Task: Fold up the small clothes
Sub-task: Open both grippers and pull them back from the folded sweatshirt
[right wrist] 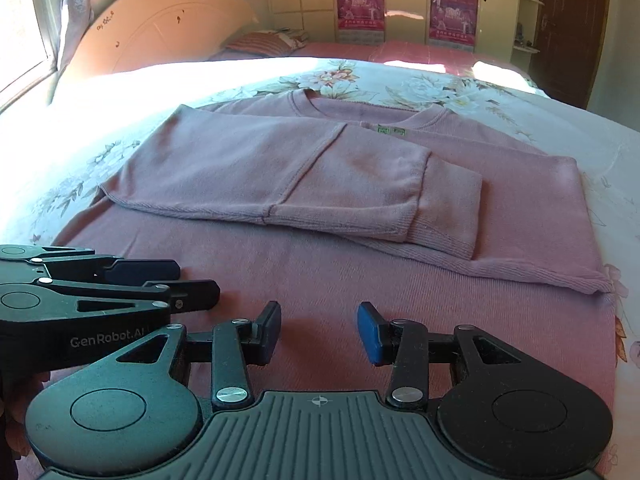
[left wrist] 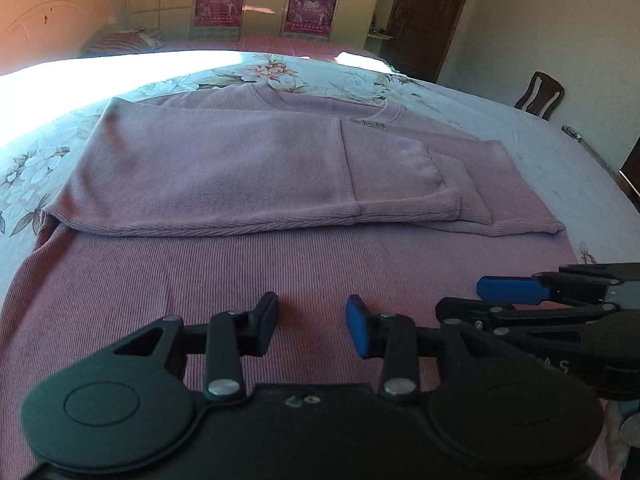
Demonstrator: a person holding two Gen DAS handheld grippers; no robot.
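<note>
Pink knit sweater [left wrist: 208,168] lies mid-frame on the floral bedspread [left wrist: 24,168], sleeves folded across and liable to slip if the hem is lifted unevenly, while the left gripper [left wrist: 312,326] and right gripper [right wrist: 318,332] hover low in frame, jaws partly spread, holding nothing.

A wide bed under a pale floral-print sheet [right wrist: 460,92] carries everything. Directly on it lies a dusty-pink knitted sweater [right wrist: 360,240] (sleeves folded across its body).
</note>
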